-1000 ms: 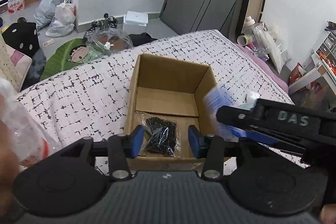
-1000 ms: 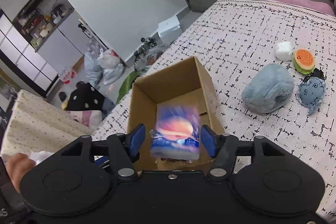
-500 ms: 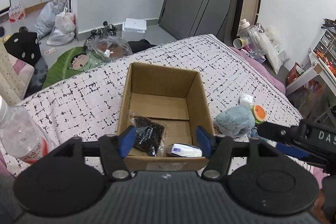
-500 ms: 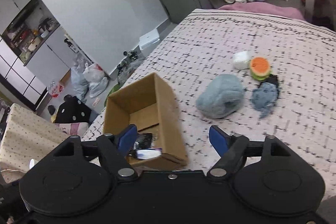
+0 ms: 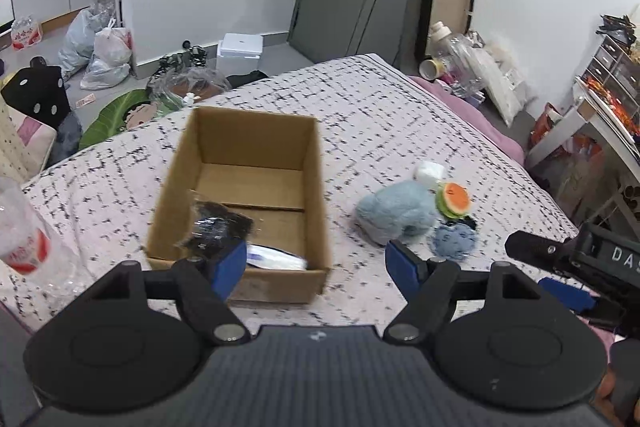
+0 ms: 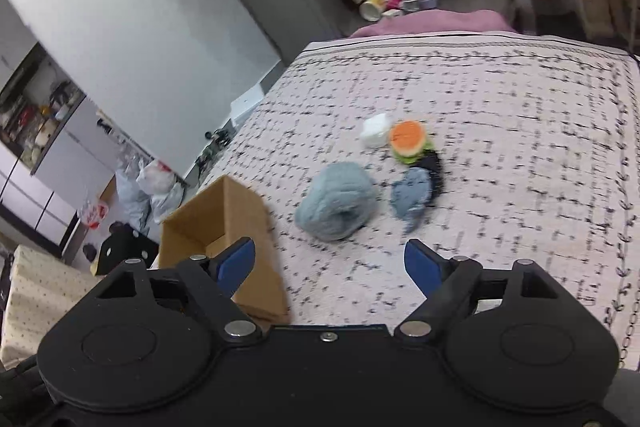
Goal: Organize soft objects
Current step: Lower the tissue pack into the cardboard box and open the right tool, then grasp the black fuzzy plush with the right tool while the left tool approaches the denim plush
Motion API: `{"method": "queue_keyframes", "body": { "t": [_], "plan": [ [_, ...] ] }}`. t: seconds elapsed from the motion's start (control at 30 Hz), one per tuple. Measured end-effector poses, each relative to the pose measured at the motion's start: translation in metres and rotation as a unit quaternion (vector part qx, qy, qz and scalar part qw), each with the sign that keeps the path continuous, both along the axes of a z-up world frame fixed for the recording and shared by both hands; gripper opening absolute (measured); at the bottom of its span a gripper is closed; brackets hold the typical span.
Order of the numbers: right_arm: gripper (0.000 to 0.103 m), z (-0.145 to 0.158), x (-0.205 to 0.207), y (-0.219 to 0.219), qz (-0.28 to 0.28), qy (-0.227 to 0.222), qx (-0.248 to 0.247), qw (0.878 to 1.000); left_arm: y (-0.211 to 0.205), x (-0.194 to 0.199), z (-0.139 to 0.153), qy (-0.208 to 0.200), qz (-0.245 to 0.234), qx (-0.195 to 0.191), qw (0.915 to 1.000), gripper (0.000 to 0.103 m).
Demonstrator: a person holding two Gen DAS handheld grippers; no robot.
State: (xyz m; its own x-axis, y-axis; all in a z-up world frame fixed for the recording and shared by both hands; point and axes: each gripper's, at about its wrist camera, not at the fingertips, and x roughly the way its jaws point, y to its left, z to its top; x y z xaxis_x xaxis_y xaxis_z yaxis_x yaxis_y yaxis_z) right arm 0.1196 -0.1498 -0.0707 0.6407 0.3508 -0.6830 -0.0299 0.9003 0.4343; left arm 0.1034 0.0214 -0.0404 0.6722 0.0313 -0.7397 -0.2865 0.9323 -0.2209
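Letters "DAS" mark the right hand-held gripper [image 5: 576, 267] beside cardboard box [image 5: 316, 187].

The left gripper [image 5: 316, 263] hangs wide apart and empty over the checked bedspread [image 5: 400, 115]. At ten o'clock from it sits an open cardboard box [image 5: 318, 195] holding a black crinkly packet [image 5: 218, 223] and a white-and-blue packet [image 5: 276, 259]. At two o'clock lie a light blue plush [image 5: 396, 213], a white cube [image 5: 429, 174], a burger toy [image 5: 454, 199] and a blue knitted toy [image 5: 456, 241], bunched together. The right gripper [image 5: 560, 267] enters at three o'clock.
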Motion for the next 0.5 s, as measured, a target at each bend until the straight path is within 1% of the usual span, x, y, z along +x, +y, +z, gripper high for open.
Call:
{"method": "queue_keyframes", "body": {
  "t": [0.13, 0.23, 0.3, 0.5],
  "plan": [
    [0.081, -0.009, 0.000, -0.022, -0.014, 0.001, 0.009, 1.000, -0.019, 0.005, -0.001, 0.005, -0.012, 0.009, 0.9999, 0.075],
    [0.081, -0.017, 0.002, -0.032, -0.018, 0.006, 0.034, 0.999, -0.031, 0.009, -0.002, 0.008, -0.018, 0.018, 0.9996, 0.075],
    [0.081, -0.022, 0.004, -0.035, -0.017, 0.003, 0.042, 0.999, -0.040, 0.013, -0.005, 0.016, -0.018, 0.026, 0.9994, 0.075],
    [0.081, -0.033, 0.010, -0.037, -0.027, 0.005, 0.038, 0.999, -0.060, 0.028, -0.013, 0.037, -0.025, 0.047, 0.9979, 0.075]
  ]
}}
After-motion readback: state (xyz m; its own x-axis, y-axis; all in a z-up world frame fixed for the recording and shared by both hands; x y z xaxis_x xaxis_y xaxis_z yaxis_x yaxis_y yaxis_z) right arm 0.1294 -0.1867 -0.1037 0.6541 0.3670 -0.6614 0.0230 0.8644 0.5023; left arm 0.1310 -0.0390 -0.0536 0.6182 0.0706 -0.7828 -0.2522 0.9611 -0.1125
